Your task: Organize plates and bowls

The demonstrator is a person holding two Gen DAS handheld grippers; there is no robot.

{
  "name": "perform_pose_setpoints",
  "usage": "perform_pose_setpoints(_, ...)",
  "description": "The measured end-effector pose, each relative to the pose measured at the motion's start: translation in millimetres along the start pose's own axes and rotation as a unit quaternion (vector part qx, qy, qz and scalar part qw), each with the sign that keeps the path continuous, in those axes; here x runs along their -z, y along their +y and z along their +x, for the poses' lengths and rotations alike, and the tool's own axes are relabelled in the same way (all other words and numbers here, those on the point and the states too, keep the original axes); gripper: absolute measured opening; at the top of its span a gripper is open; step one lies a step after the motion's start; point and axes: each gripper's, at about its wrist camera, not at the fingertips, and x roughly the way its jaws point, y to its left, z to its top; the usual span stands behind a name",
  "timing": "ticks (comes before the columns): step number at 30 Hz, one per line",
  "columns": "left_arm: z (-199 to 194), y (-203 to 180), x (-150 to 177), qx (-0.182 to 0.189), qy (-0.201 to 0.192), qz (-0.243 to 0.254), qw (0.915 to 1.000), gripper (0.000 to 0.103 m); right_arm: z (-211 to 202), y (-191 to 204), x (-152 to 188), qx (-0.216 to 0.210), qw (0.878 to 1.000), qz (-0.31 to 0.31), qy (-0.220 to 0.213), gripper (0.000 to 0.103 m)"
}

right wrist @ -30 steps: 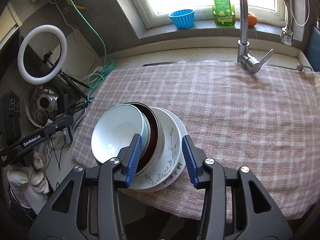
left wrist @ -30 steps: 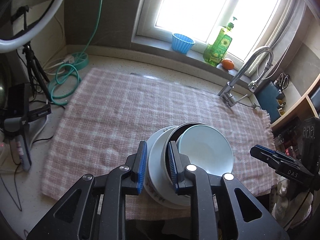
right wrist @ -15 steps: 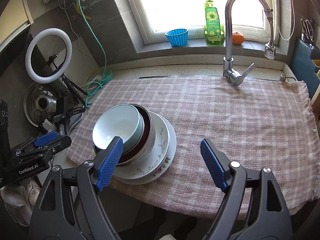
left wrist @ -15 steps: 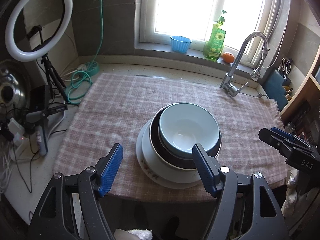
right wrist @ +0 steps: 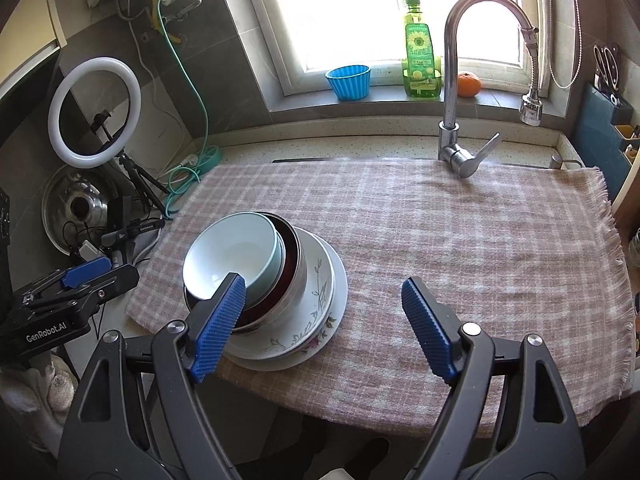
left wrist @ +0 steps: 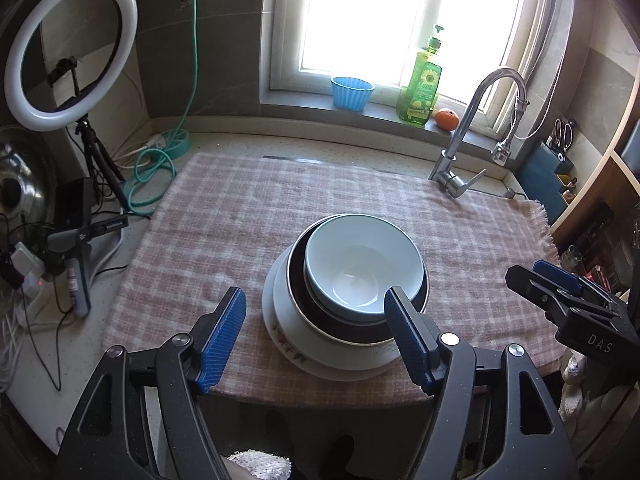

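A stack of dishes rests on the pink checked cloth near its front edge. A pale blue bowl sits in a dark brown bowl. Under them lie a flower-patterned dish and a white plate. My left gripper is open, a little in front of the stack, its pads clear of the dishes. My right gripper is open as well, to the stack's right, with only cloth between its fingers. Each gripper shows at the edge of the other's view.
A chrome faucet stands at the cloth's far right. On the sill are a blue cup, a green soap bottle and an orange. A ring light, a pan lid and cables crowd the left counter.
Both grippers were nearly shut on the stack's rims a second ago. They have let go, opened wide and drawn back toward the counter's front edge. The stack sits flat.
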Motion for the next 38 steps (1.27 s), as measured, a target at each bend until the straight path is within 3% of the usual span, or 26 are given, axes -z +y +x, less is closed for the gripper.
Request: perform_pose_setpoints(38, 7.4, -4.8, -1.3, -0.003, 0.0, 0.015, 0.9999, 0.072, 7.7, -2.7, -0.7, 0.001, 1.0, 0.007, 0.006, 0.083)
